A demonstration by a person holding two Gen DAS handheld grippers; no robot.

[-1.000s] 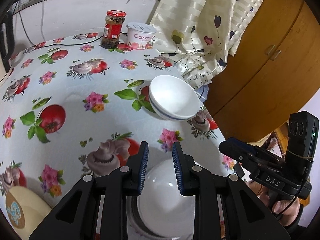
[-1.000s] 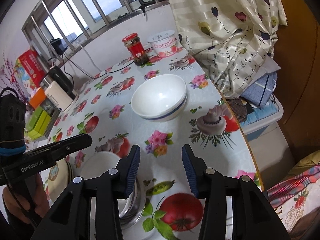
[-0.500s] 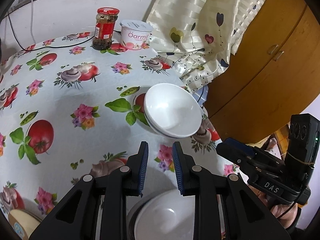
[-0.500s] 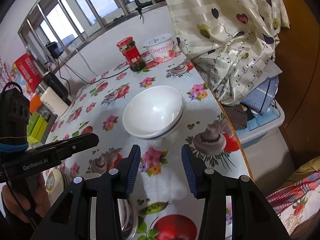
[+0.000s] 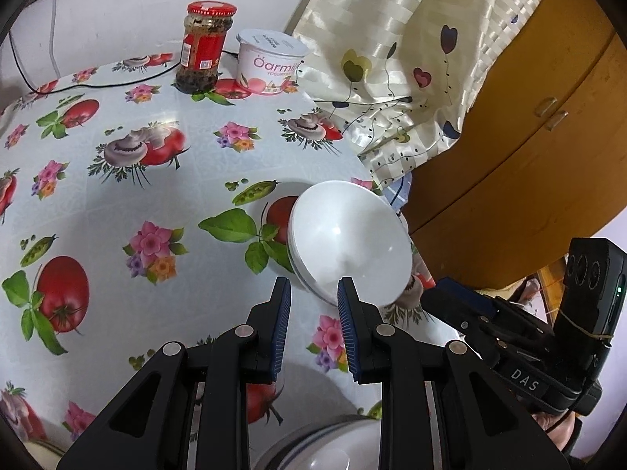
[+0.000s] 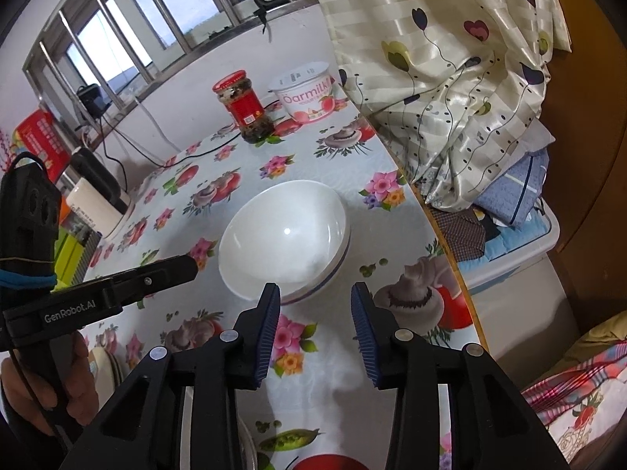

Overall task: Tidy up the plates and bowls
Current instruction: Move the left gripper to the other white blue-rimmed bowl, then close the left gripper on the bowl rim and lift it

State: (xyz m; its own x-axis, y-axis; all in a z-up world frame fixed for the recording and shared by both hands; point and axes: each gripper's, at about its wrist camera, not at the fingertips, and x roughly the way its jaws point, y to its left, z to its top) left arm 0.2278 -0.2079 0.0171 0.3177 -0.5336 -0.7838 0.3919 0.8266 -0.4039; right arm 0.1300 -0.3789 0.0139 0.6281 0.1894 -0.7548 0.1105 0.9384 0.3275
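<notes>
A white bowl (image 5: 348,243) with a blue band under its rim stands on the flowered tablecloth (image 5: 117,203) close to the table's right edge. My left gripper (image 5: 313,290) hovers just short of its near rim, the jaws a narrow gap apart with nothing pressed between them. In the right wrist view the same bowl (image 6: 282,235) sits just ahead of my right gripper (image 6: 315,297), whose jaws are closing and grip nothing. A second white bowl (image 5: 333,450) rests in a steel dish under the left gripper. Each gripper shows in the other's view.
A red-lidded jar (image 5: 205,47) and a yogurt tub (image 5: 270,62) stand at the far edge with a black cable. A curtain (image 5: 392,58) and a wooden cabinet (image 5: 529,117) border the right side. Stacked plates (image 6: 102,364) lie at the lower left.
Both grippers have moved forward toward the blue-banded bowl, which now looms larger. The second bowl has slid to the bottom of the left view. The right jaws have narrowed a little.
</notes>
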